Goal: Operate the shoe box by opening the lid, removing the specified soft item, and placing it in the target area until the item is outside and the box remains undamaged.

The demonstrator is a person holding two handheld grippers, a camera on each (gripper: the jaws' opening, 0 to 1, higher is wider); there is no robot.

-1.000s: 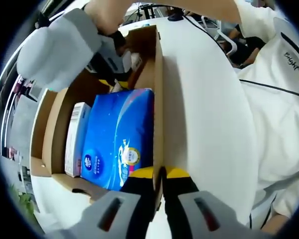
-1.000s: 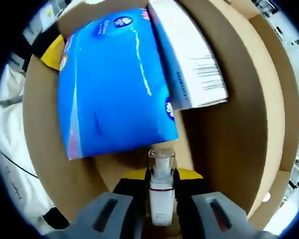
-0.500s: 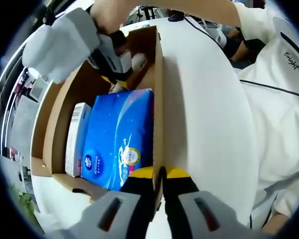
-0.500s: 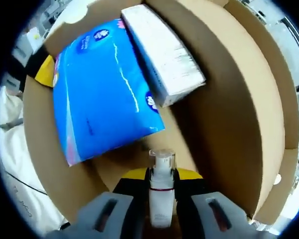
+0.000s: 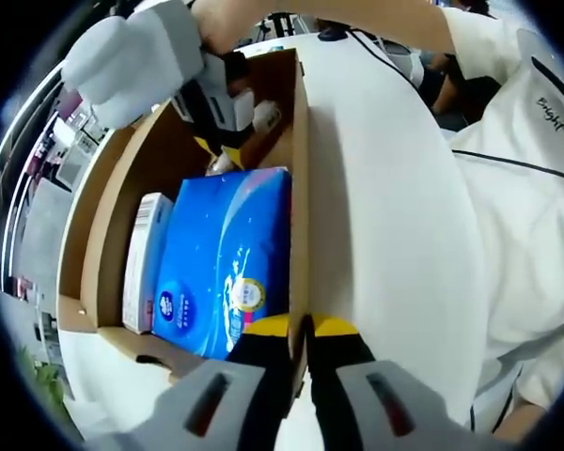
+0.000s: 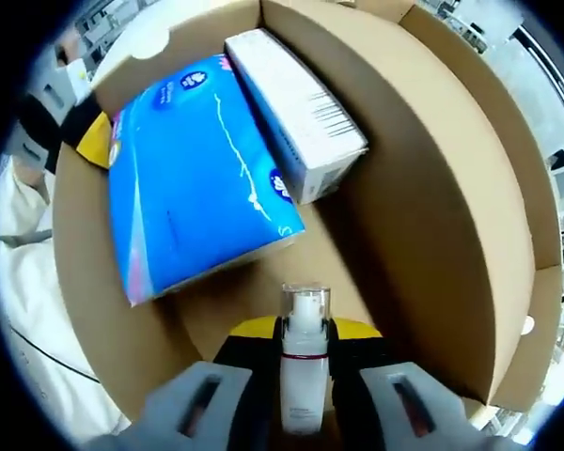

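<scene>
Two grippers work the open box (image 6: 451, 188): the left gripper (image 5: 299, 343) pinches its side wall, the right gripper (image 6: 304, 346) clamps a small pump bottle (image 6: 304, 362). Inside, the blue tissue pack (image 6: 202, 178) lies beside a white carton (image 6: 296, 113). It looks light, squashy and slick-wrapped; best pinched at an end.

I see the brown cardboard shoe box (image 6: 423, 178) standing open, a soft blue tissue pack (image 6: 202, 178) lying flat on its floor, touching a white carton (image 6: 296, 113) alongside it.
</scene>
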